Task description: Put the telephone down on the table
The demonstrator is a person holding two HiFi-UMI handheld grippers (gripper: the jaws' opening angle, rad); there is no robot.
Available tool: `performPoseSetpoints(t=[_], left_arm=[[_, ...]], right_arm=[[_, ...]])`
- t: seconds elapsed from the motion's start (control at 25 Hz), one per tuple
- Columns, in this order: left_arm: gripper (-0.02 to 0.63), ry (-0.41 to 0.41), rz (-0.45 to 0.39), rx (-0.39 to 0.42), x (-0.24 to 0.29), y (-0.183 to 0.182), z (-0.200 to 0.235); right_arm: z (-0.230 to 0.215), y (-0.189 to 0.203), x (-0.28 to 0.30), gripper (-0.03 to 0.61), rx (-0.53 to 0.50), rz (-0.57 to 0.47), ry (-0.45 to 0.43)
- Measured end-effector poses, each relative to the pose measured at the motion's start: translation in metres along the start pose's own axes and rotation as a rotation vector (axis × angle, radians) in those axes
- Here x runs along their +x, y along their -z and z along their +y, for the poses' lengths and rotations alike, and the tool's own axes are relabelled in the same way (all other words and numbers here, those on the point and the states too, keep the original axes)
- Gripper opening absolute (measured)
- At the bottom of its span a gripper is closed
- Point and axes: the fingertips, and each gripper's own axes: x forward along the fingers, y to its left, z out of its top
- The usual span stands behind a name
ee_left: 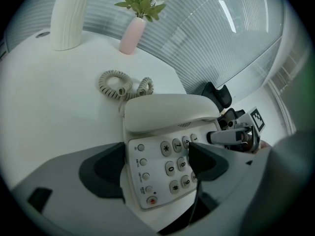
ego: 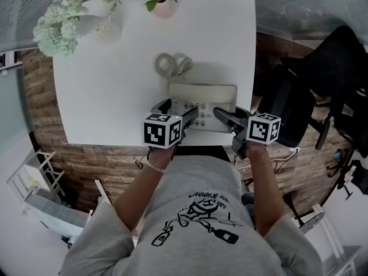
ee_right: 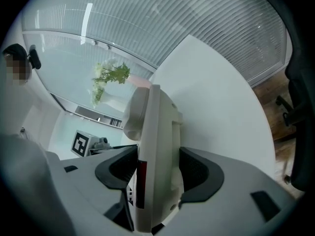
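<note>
Telephone (ego: 202, 99) is at the near edge of the table (ego: 103, 79), handset (ee_left: 167, 109) on its cradle, coiled cord (ego: 171, 64) lying behind. 2 grippers, probably because the body is wide and the handset is loose. Left gripper (ee_left: 156, 165) clamps the left side, 1 jaw over the keypad, the other at the body's edge. Right gripper (ee_right: 157, 168) clamps the right side edge-on, jaws spread wide by the body's thickness. A jaw looks to be under the base, so the near edge is likely not flat yet.
</note>
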Motion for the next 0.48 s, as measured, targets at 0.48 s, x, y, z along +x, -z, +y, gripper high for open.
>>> performPoseSetpoints(t=[0.48], left_arm=[[0.408, -0.002, 0.009, 0.011, 0.0002, 0.0005, -0.0005]], right_arm=[[-0.0015, 0.0018, 0.0020, 0.279, -0.007, 0.036, 0.077]])
